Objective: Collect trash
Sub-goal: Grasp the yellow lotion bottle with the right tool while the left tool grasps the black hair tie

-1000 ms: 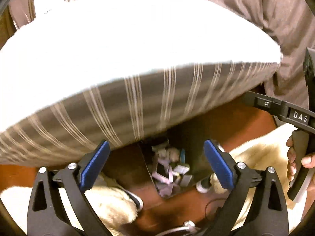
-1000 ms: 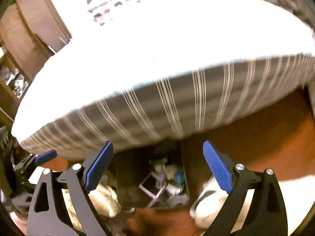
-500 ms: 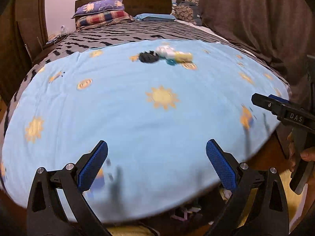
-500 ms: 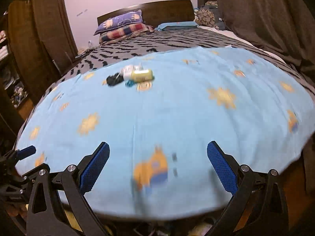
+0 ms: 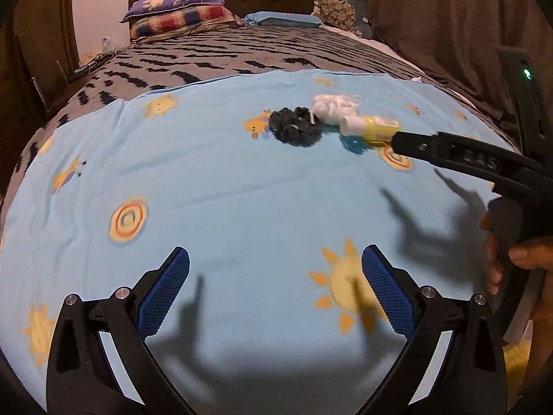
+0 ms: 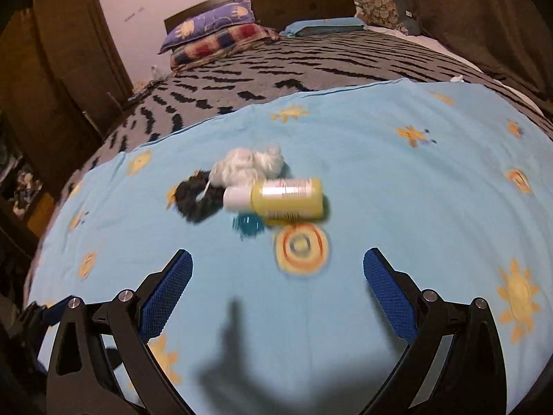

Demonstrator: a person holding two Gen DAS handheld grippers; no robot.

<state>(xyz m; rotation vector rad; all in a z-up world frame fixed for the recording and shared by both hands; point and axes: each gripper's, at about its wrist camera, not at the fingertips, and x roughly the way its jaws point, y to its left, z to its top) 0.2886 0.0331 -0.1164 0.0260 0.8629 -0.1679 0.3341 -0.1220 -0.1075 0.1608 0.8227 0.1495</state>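
Trash lies in a small cluster on a light blue sheet (image 5: 214, 186) printed with suns, spread over a bed with a grey, black-patterned cover (image 5: 242, 52). From the left wrist view, the left gripper (image 5: 275, 269) hangs over the near part of the sheet with its blue-padded fingers (image 5: 165, 290) spread wide apart and nothing between them. The cluster sits well ahead and to the right: a black frilly ring (image 5: 295, 126), a crumpled white wad (image 5: 333, 109) touching it on the right, a yellow bottle with a white cap (image 5: 371, 128) just beside the wad, and a small teal piece (image 5: 354, 145) in front of the bottle. One finger of the right gripper (image 5: 459, 157) reaches in from the right edge, its tip in front of the bottle's far end, with the person's hand (image 5: 511, 259) on the handle below. Pillows (image 5: 179, 10) rest against the dark headboard. From the right wrist view, the right gripper (image 6: 277, 268) also has its fingers set wide apart, holding nothing, above the sheet (image 6: 397, 190). The yellow bottle (image 6: 287, 197) lies on its side just ahead, cap pointing left, touching the white wad (image 6: 249, 166) behind it; the black ring (image 6: 197, 200) lies to the left, the teal piece (image 6: 247, 226) just in front. A wooden wardrobe (image 6: 58, 69) stands at the left.
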